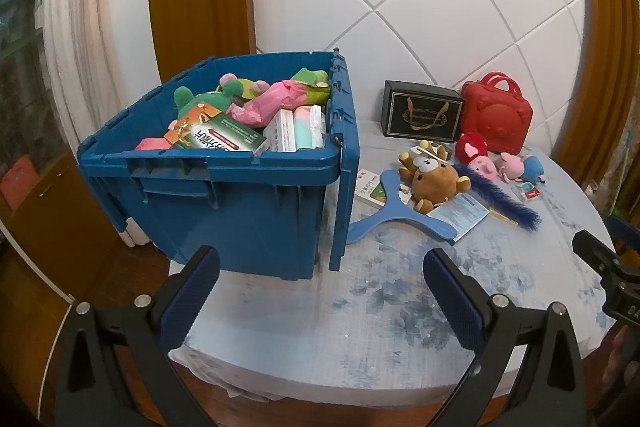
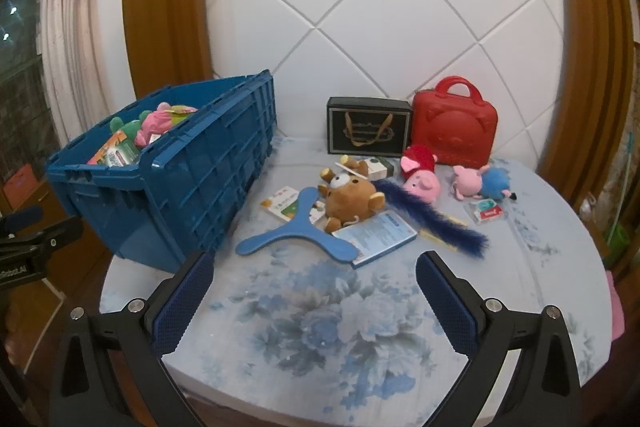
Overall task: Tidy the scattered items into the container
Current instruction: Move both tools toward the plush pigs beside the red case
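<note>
A blue crate (image 1: 240, 203) (image 2: 192, 195) stands at the table's left, heaped with plush toys and boxes. Right of it lie a blue three-armed boomerang (image 1: 396, 211) (image 2: 296, 231), a brown plush bear (image 1: 434, 183) (image 2: 352, 199), a blue booklet (image 2: 376, 235), a dark blue feather wand (image 1: 504, 203) (image 2: 436, 219), two pink pig plushes (image 2: 420, 179) (image 2: 480, 181) and small card boxes (image 2: 284, 205). My left gripper (image 1: 320, 275) hovers open before the crate's near corner. Wide open and empty, my right gripper (image 2: 316, 279) hangs short of the boomerang.
A black gift box (image 2: 368, 131) and a red bear-faced case (image 2: 454, 127) stand at the back against the white padded wall. The round table (image 2: 320, 339) wears a blue floral cloth; its near edge curves below both grippers. Curtains hang at the left.
</note>
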`<state>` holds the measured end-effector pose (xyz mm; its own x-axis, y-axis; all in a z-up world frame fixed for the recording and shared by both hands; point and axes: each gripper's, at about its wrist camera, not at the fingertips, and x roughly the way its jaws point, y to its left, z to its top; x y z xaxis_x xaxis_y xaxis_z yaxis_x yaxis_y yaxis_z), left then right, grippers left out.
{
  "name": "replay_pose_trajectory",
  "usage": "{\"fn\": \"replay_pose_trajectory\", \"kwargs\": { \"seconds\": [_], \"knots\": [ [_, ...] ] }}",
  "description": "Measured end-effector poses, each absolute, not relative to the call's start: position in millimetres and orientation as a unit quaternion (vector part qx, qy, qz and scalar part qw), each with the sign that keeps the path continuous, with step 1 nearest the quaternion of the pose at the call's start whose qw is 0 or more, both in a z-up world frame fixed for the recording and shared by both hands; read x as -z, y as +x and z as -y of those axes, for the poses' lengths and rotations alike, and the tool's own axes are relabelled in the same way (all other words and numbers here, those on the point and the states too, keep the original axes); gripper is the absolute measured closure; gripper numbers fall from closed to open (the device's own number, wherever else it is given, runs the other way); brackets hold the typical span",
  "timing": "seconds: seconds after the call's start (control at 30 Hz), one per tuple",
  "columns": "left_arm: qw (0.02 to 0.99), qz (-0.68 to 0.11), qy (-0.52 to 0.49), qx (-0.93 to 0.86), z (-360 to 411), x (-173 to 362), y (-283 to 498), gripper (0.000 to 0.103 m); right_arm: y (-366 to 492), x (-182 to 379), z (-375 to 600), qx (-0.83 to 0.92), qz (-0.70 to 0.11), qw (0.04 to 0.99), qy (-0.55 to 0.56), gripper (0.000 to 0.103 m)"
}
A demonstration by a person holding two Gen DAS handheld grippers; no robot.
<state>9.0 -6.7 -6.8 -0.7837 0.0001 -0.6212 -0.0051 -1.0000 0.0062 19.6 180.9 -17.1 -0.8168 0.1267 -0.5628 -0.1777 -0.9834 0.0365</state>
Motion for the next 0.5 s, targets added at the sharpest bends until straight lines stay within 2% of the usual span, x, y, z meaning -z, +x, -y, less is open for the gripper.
{"fn": "replay_pose_trajectory", "kwargs": {
  "seconds": [0.5],
  "knots": [
    [0.013, -0.004, -0.335, -0.942, 4.6, 11.4, 7.2, 0.000, 17.2, 18.8, -183.4, -0.950, -0.046, 0.085, -0.296, 0.000]
  ]
}}
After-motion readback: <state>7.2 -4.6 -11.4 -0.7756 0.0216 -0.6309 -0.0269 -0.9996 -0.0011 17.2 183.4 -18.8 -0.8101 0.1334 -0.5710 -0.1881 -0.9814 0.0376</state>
